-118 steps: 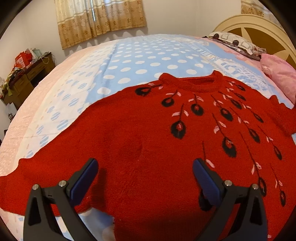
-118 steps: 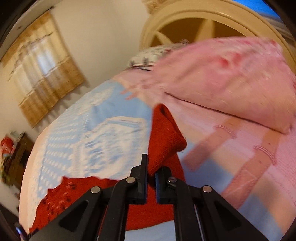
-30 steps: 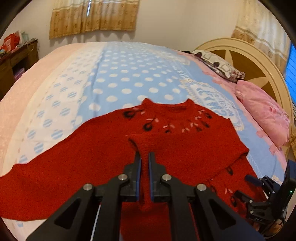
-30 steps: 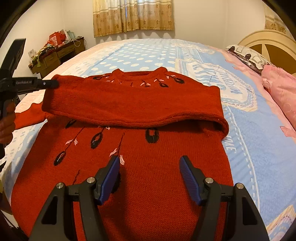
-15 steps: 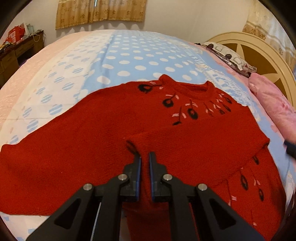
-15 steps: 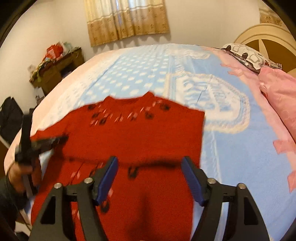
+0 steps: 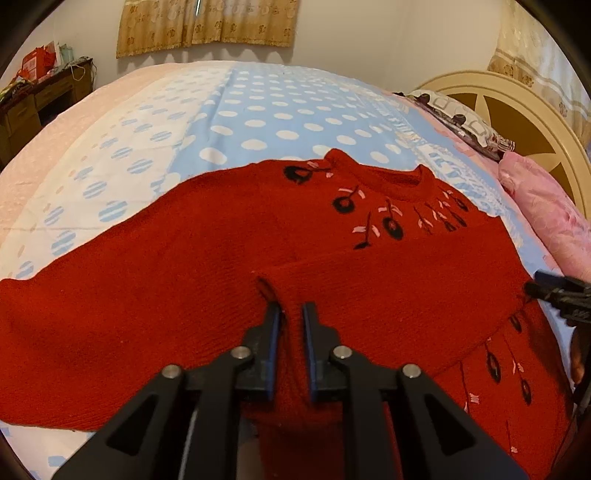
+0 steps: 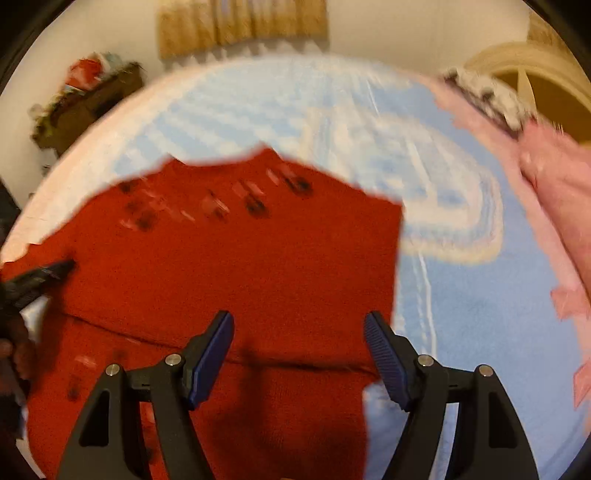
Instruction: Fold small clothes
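Gripping a ridge of knit between their blue pads, the left tongs [image 7: 291, 314] sit at the lower centre of the left wrist view, clenched on the cuff end of the folded sleeve [image 7: 388, 295]. That sleeve runs as a band from the frame's right edge to the centre, lying across the chest of the red sweater [image 7: 166, 277]. We see the sweater spread front-up on the bed [image 7: 258, 110], neckline toward the top of the frame, with black and pink embroidered motifs below the collar. The other sleeve [image 7: 37, 325] extends flat toward the left edge of the frame.

In the right wrist view we see the right tongs [image 8: 299, 354] at lower centre, released, their pads wide apart and holding nothing. They hover over the sweater [image 8: 258, 258] where the fold line of the sleeve [image 8: 295, 363] crosses between the pads; whether they touch the fabric we cannot tell. This view is motion-blurred, so fine detail is unreliable. The left tongs [image 8: 55, 269] appear at its left edge, and the tips of the right tongs [image 7: 543, 286] enter the left wrist view at its right edge.

The bed carries a blue cover with white dots. A pink pillow [image 7: 546, 218] lies at the right of the frame, near the cream headboard [image 7: 517, 110]. Curtains [image 7: 207, 26] hang at top centre, and a wooden desk [image 7: 40, 99] stands at upper left.
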Tool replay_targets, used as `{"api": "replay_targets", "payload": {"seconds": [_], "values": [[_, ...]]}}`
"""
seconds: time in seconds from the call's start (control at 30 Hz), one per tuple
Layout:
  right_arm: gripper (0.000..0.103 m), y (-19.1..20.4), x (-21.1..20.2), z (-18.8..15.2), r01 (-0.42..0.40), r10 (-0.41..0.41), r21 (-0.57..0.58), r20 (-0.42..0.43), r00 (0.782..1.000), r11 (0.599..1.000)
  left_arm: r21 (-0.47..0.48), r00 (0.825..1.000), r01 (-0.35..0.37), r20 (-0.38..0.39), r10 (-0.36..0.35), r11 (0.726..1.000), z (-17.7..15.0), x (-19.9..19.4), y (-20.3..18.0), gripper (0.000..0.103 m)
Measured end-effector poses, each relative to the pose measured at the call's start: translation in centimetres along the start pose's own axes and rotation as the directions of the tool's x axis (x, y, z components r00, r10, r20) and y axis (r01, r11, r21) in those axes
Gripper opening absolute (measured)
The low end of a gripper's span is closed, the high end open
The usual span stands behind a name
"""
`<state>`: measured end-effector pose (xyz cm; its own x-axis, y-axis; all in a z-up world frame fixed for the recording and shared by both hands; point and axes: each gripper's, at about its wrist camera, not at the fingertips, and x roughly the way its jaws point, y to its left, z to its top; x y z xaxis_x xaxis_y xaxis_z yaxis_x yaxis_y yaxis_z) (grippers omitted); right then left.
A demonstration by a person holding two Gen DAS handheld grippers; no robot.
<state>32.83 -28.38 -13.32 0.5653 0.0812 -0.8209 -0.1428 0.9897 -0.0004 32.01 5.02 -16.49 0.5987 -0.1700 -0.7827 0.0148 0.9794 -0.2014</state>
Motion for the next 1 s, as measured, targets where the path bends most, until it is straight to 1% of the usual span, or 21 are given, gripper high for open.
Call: {"api": "replay_targets", "payload": {"seconds": [0.03,0.07,0.13,0.2,0.23,0.3,0.4,0.43,0.5,0.57,0.6,0.63,0.73,0.8,0.83,0.87,0.9,0.93,0.97,1.0], "values": [[0.074,1.0,-0.4,0.4,-0.012,0.012,-0.026,0.007,1.000,1.000,-0.002,1.000,0.005,0.006,-0.005,1.000,0.0,-0.2,0.0,0.020],[0.074,2.0,-0.3,0.6,-0.015,0.016,-0.050,0.008,1.000,0.999,0.001,1.000,0.006,0.011,-0.006,1.000,0.0,-0.3,-0.1,0.023],[0.074,3.7,0.8,0.5,-0.012,0.011,-0.087,-0.011,1.000,0.996,0.003,1.000,-0.008,0.021,0.007,1.000,0.0,-0.8,-0.2,0.033],[0.074,4.9,3.0,-0.3,-0.021,0.013,-0.101,-0.077,0.997,0.995,0.004,0.999,-0.011,0.048,0.011,1.000,-0.2,-1.7,-0.1,0.051],[0.074,5.3,4.4,-1.0,-0.023,0.011,-0.100,-0.121,0.993,0.995,0.004,0.998,-0.018,0.055,0.018,1.000,-0.2,-2.0,0.0,0.054],[0.075,5.7,4.5,-1.8,0.007,-0.015,-0.102,-0.079,0.997,0.995,0.006,0.997,-0.021,0.071,0.020,1.000,-0.4,-2.8,0.5,0.055],[0.075,5.8,3.3,-1.2,0.011,-0.019,-0.092,-0.086,0.996,0.996,-0.001,0.997,-0.018,0.078,0.018,1.000,-0.6,-4.1,1.6,0.056],[0.075,6.2,2.8,-0.9,-0.008,0.001,-0.091,-0.078,0.997,0.996,-0.004,0.996,-0.019,0.086,0.019,1.000,-0.6,-4.5,1.9,0.057],[0.075,7.4,2.0,-0.2,-0.039,0.033,-0.118,-0.054,0.998,0.992,-0.010,0.993,-0.036,0.114,0.037,0.999,-0.8,-5.7,2.7,0.065],[0.075,9.5,1.4,0.2,-0.064,0.061,-0.156,-0.023,0.998,0.986,-0.020,0.989,-0.055,0.139,0.057,0.998,-1.0,-6.5,3.3,0.067],[0.075,10.6,1.3,0.4,-0.080,0.078,-0.173,-0.017,0.997,0.982,-0.032,0.989,-0.054,0.138,0.058,0.998,-0.9,-6.6,3.7,0.067],[0.075,11.5,1.3,0.5,-0.088,0.086,-0.182,-0.016,0.996,0.979,-0.039,0.991,-0.039,0.127,0.044,0.998,-0.7,-6.4,3.7,0.067],[0.075,14.4,1.0,-0.5,-0.110,0.106,-0.219,-0.031,0.994,0.970,-0.029,0.995,0.012,0.099,-0.009,1.000,-0.3,-5.5,2.6,0.065],[0.075,15.8,0.4,-2.1,-0.125,0.120,-0.260,-0.034,0.992,0.958,-0.005,0.996,0.025,0.081,-0.025,1.000,0.1,-4.1,1.3,0.062],[0.075,16.4,0.3,-2.9,-0.121,0.114,-0.281,-0.039,0.993,0.952,-0.003,0.997,0.044,0.059,-0.044,0.999,0.2,-3.3,0.9,0.060],[0.075,16.7,0.1,-3.7,-0.114,0.107,-0.299,-0.041,0.993,0.948,-0.003,0.997,0.060,0.041,-0.060,0.998,0.1,-2.8,0.5,0.053],[0.075,16.9,-0.1,-4.5,-0.107,0.099,-0.316,-0.040,0.994,0.943,-0.001,0.997,0.072,0.016,-0.072,0.997,0.2,-1.8,0.2,0.042],[0.075,16.9,-0.3,-5.0,-0.101,0.093,-0.328,-0.040,0.995,0.939,0.002,0.996,0.083,-0.016,-0.083,0.997,0.2,-0.8,-0.2,0.033],[0.075,16.8,-0.5,-5.6,-0.091,0.082,-0.343,-0.040,0.996,0.935,0.010,0.995,0.092,-0.044,-0.092,0.996,0.1,0.2,-0.6,0.016],[0.075,16.7,-0.8,-6.0,-0.080,0.071,-0.353,-0.037,0.997,0.932,0.040,0.996,0.078,-0.049,-0.076,0.996,0.0,0.7,-1.1,0.013]]}}
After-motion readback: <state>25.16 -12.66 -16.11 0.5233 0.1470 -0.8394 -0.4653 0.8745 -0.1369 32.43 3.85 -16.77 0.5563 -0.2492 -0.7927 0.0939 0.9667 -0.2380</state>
